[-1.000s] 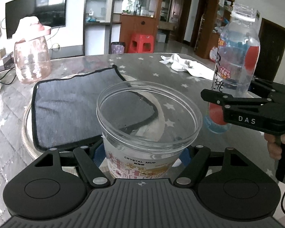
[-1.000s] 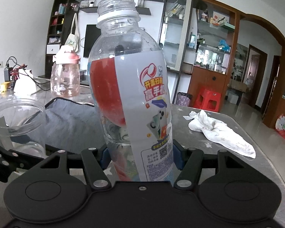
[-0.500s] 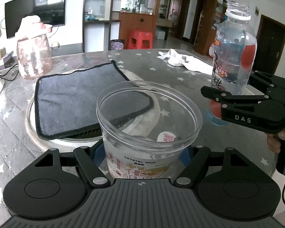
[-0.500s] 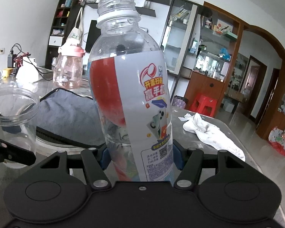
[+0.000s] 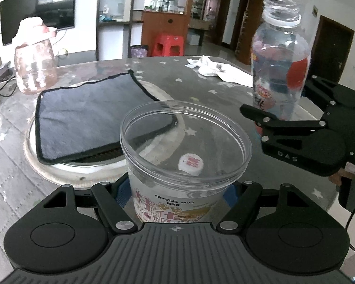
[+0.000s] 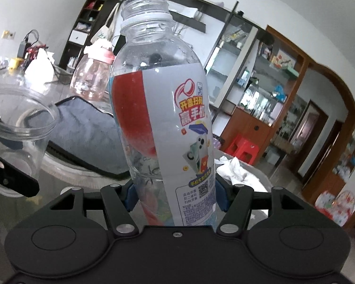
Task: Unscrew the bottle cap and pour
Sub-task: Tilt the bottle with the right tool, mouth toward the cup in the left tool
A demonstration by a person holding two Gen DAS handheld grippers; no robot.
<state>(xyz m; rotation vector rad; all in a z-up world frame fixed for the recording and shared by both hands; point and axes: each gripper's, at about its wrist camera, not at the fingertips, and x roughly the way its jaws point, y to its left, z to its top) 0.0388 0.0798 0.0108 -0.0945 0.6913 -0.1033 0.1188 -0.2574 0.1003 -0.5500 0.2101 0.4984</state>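
My left gripper [image 5: 177,191] is shut on a clear, open plastic jar [image 5: 185,153] with a "CRYSTAL MUD" label. A small white cap [image 5: 191,163] shows through the jar's wall; I cannot tell if it lies inside the jar or on the table behind it. To the right stands the uncapped clear bottle [image 5: 280,71], red and grey labelled, with my right gripper [image 5: 272,120] shut low on its body. In the right wrist view the bottle [image 6: 163,118] leans slightly left between the right gripper's [image 6: 172,196] blue pads, and the jar [image 6: 19,123] is at the left edge.
A grey cloth [image 5: 94,118] lies over a round tray on the star-patterned table [image 5: 2,156]. A pink jug [image 5: 34,68] stands at the back left, and a crumpled white rag [image 5: 215,69] lies at the back right. A hand [image 5: 340,177] holds the right gripper's handle.
Both views have risen above the table, taking jar and bottle along. The bottle now leans slightly towards the jar. The white cap has come into view through the jar.
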